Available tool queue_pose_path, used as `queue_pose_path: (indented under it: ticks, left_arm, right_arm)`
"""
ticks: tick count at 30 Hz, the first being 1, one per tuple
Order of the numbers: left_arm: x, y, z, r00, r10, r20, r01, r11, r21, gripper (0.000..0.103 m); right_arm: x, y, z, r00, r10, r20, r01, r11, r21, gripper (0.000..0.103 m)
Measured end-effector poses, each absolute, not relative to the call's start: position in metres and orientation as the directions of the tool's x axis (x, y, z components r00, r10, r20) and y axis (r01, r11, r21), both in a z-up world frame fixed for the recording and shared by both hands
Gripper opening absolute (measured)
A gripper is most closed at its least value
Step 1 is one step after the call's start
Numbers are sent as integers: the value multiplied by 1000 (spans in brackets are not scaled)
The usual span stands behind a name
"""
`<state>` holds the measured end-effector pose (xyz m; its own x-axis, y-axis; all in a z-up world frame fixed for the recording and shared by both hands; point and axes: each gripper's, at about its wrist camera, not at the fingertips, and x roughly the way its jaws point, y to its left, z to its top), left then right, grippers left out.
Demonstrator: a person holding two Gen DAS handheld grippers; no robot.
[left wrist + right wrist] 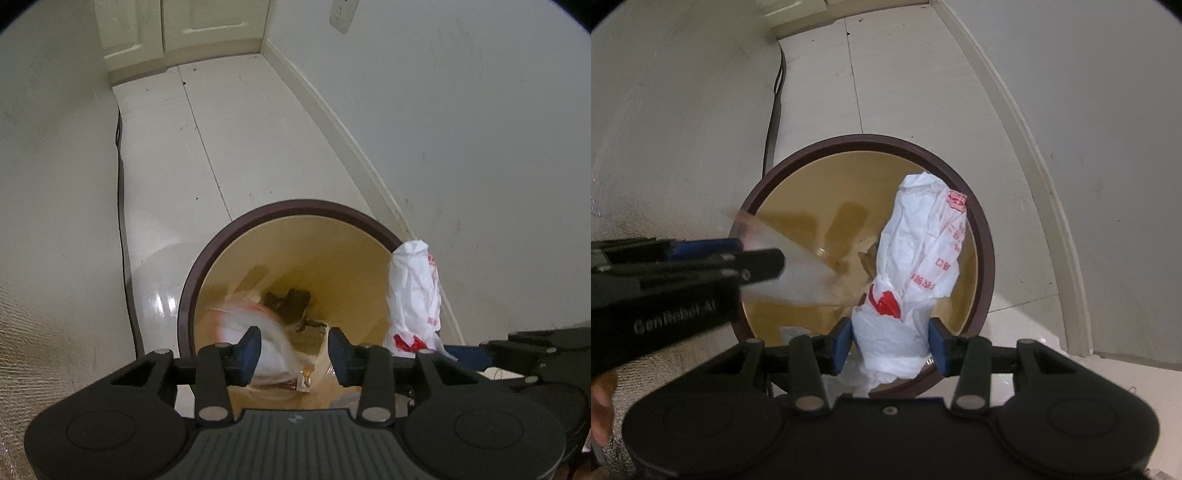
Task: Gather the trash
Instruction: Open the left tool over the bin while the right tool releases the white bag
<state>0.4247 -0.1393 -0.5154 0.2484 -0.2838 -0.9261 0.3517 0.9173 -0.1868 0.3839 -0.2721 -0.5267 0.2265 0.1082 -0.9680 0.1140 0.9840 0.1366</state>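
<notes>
Two grippers were seen over a round trash bin with a dark brown rim and a tan inside, standing on a pale tiled floor close to a white wall.

From the left wrist camera, the left gripper (294, 354) was held above the near edge of the trash bin (236, 230). Its blue pads (249, 352) stood apart, and a motion-blurred piece of white and red plastic (243, 314) was caught between and just beyond them; whether it was touched by the pads could not be told. Dark scraps (290, 301) and other litter lay at the bottom of the bin. At the right, a crumpled white plastic bag (413, 291) with red print was held upright over the bin's right rim by the right gripper (458, 352), of which only a side view was given. A black cable (120, 184) ran along the floor (221, 122) beside the left wall.

From the right wrist camera, the right gripper (892, 341) was partly closed, and the white plastic bag (919, 243) was pinched at its lower end between both blue pads (843, 341), the rest of it leaning forward over the bin's (986, 236) right half. The left gripper (750, 258) reached in from the left, with a blurred translucent sheet (790, 273) at its tip. A baseboard (1015, 122) curved along the right wall.
</notes>
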Motion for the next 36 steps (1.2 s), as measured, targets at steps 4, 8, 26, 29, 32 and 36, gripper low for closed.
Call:
queue_pose_path:
  ticks: [4,8,26,29,32,36]
  left_arm:
    - [425,-140,-519,240,-265,-934,348,921,-172,52]
    - [427,-140,-523,233,-243,-942,336,929,-156,57]
    - [427,-134,-522,239,-181,-954,287,952,-108,84]
    - [427,-131,-524,237,-173,-956,280,954,-103,89]
    - [427,-128,-524,238,-160,-958,265,960,-95,93]
    - [427,-122,-525,231,-149,-961,238,967,-93,101]
  right_arm:
    - [382,-274,-528,232,109,-967,104,985,136,46]
    - [381,-274,-531,235,100,-967,97,987,125,46]
    - [377,-275,-532,240,59,-969,29,997,68,77]
    - [377,-277,-531,240,54,-969,26,998,61,78]
    - [375,-279,-528,241,48,-969,19,998,54,79]
    - [373,-282,-524,248,42,-968,17,999,48,80]
